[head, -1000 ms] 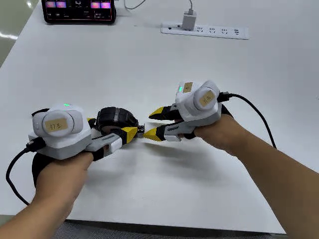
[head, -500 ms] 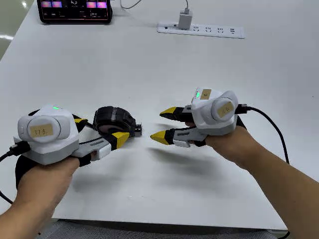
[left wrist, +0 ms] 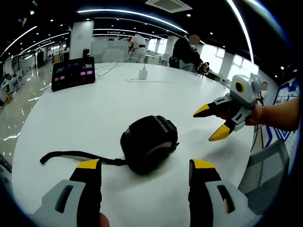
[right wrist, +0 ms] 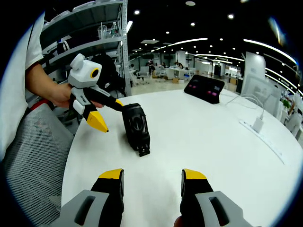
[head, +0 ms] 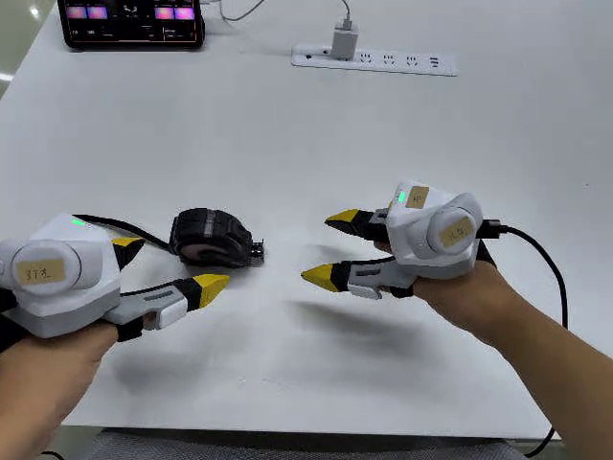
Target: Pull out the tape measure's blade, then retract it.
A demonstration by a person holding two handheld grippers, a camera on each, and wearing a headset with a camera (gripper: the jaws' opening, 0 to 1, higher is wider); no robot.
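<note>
A black tape measure (head: 212, 238) lies on the white table (head: 287, 134), its blade tip (head: 257, 251) pointing right and its black wrist strap (left wrist: 71, 155) trailing left. My left gripper (head: 170, 268) is open just left of it, nothing between its yellow-tipped jaws; the tape measure (left wrist: 149, 142) sits a short way ahead of them. My right gripper (head: 330, 249) is open to the right of the tape measure (right wrist: 137, 127), apart from it, jaws pointing left toward the blade tip.
A dark tablet (head: 131, 21) with a lit screen stands at the far left of the table. A white power strip (head: 374, 58) with a charger plugged in lies at the far middle. A black cable (head: 536, 259) runs from my right gripper.
Both grippers have let go and drawn back from the tape measure, left to the left, right to the right. The tape measure now lies free on the table.
</note>
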